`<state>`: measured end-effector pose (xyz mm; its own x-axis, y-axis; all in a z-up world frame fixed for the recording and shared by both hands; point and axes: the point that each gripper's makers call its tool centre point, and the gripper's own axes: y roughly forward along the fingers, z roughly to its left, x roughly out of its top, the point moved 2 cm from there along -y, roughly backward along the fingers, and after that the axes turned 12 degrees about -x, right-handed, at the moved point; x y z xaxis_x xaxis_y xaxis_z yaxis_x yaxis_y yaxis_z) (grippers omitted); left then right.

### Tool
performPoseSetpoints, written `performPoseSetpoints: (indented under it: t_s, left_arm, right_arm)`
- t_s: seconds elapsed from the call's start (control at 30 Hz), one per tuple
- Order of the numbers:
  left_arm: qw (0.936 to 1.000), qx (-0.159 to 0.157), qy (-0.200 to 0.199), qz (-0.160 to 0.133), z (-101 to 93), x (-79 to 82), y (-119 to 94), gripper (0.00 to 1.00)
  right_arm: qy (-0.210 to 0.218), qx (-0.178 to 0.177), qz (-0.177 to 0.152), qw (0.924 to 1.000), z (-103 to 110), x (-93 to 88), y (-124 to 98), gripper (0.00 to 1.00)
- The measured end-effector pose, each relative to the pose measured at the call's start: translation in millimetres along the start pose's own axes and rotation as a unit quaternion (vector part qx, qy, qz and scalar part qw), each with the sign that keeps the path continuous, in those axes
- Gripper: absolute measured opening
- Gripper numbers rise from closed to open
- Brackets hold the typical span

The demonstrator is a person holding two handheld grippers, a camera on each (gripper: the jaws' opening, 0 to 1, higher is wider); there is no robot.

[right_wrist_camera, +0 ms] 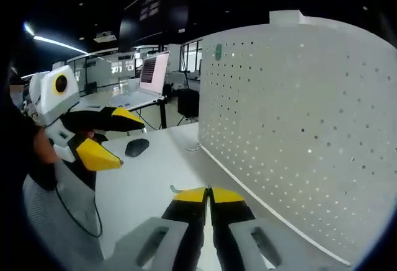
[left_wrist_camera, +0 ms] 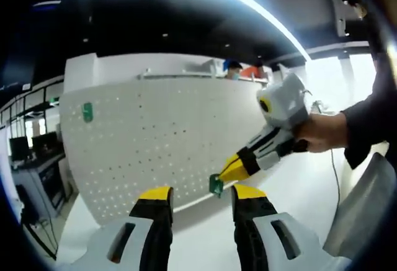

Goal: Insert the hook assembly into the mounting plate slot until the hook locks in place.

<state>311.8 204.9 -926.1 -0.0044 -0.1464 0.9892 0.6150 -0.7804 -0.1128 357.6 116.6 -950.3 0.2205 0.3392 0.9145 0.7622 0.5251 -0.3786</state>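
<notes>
A white perforated mounting plate (left_wrist_camera: 161, 141) stands upright on the white table (left_wrist_camera: 205, 234). One green hook (left_wrist_camera: 87, 111) is fixed near its upper left corner. My left gripper (left_wrist_camera: 201, 193) is open, yellow-tipped jaws apart, facing the plate. The right gripper (left_wrist_camera: 228, 170) comes in from the right in a person's hand (left_wrist_camera: 319, 131), shut on a small green hook assembly (left_wrist_camera: 216, 185) just in front of the plate's lower edge. In the right gripper view the right gripper (right_wrist_camera: 208, 194) is shut, the plate (right_wrist_camera: 310, 122) stands at the right with its mounted hook (right_wrist_camera: 218, 52), and the left gripper (right_wrist_camera: 127, 141) is open at left.
A black mouse (right_wrist_camera: 136, 147) and a cable (right_wrist_camera: 80, 212) lie on the table. A laptop screen (right_wrist_camera: 154, 72) stands on a desk behind. Desks with monitors (left_wrist_camera: 37, 147) are at far left. People (left_wrist_camera: 233, 69) sit beyond the plate. A grey panel (left_wrist_camera: 366, 209) rises at right.
</notes>
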Motion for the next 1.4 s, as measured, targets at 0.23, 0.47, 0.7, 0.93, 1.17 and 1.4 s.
performPoseSetpoints:
  t_s: [0.23, 0.47, 0.7, 0.93, 1.17, 1.4]
  left_arm:
    - [1.0, -0.004, 0.003, 0.001, -1.2, 0.4, 0.9, 0.38]
    - [0.9999, -0.009, 0.011, -0.001, -3.4, 1.7, 1.5, 0.35]
    - [0.9997, -0.013, 0.02, -0.003, -5.0, 3.1, 1.8, 0.3]
    - [0.9993, -0.021, 0.032, 0.001, -8.6, 2.6, 3.0, 0.2]
    - [0.9987, -0.026, 0.043, 0.004, -10.9, 2.4, 3.7, 0.13]
    - [0.9983, -0.029, 0.05, 0.008, -12.4, 2.0, 3.8, 0.09]
  right_arm:
    - [0.022, 0.025, -0.011, 0.9994, 15.5, 15.0, -6.5, 0.0]
    - [0.04, 0.047, -0.023, 0.9978, 28.9, 25.4, -11.1, 0.0]
    - [0.042, 0.057, -0.023, 0.9972, 37.1, 29.1, -14.1, 0.0]
    - [0.039, 0.068, -0.023, 0.9967, 46.2, 33.5, -17.8, 0.0]
    - [0.046, 0.077, -0.021, 0.9957, 51.2, 34.9, -19.1, 0.0]
    - [0.05, 0.083, -0.021, 0.9951, 55.1, 36.5, -20.8, 0.0]
